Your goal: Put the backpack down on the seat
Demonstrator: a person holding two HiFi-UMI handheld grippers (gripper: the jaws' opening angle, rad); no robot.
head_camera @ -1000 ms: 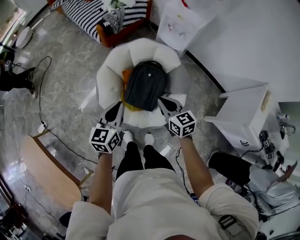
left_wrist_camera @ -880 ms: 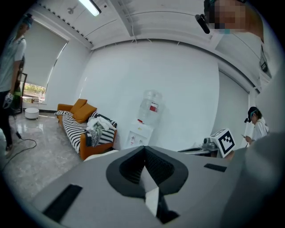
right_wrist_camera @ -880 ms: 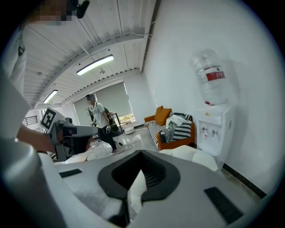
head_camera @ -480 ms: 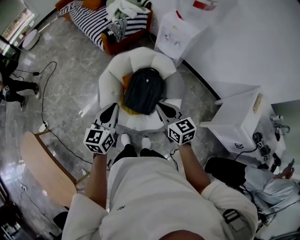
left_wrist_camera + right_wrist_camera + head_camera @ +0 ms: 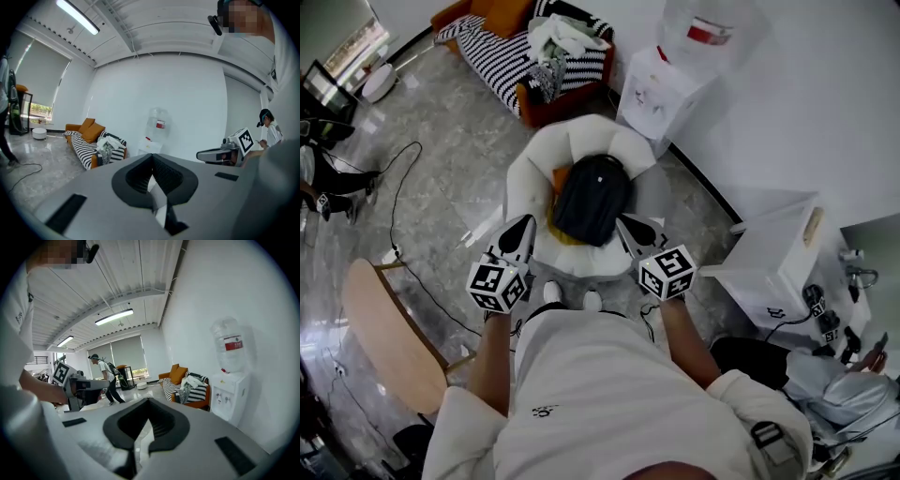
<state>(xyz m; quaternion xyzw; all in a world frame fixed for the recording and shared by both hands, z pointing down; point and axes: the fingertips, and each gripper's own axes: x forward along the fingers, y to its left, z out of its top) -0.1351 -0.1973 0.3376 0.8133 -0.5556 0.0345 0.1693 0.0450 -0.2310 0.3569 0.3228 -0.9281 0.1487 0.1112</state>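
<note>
Grey polished floor [image 5: 441, 159], white walls [image 5: 806, 94]. Striped sofa [image 5: 492, 42] with orange cushions at the far side, water cooler [image 5: 661, 84] by the wall, cable [image 5: 389, 202] across the floor.

Backpack [image 5: 592, 199], black, lies on the seat of the white armchair [image 5: 525, 178], partly covering an orange cushion [image 5: 560, 178].

Left gripper [image 5: 523, 232] and right gripper [image 5: 630, 231] are held just short of the chair. Both have their jaws pressed together and hold nothing.

Neither gripper view shows the backpack. The cooler bottle has a red label [image 5: 233, 343], its print too small to read.
</note>
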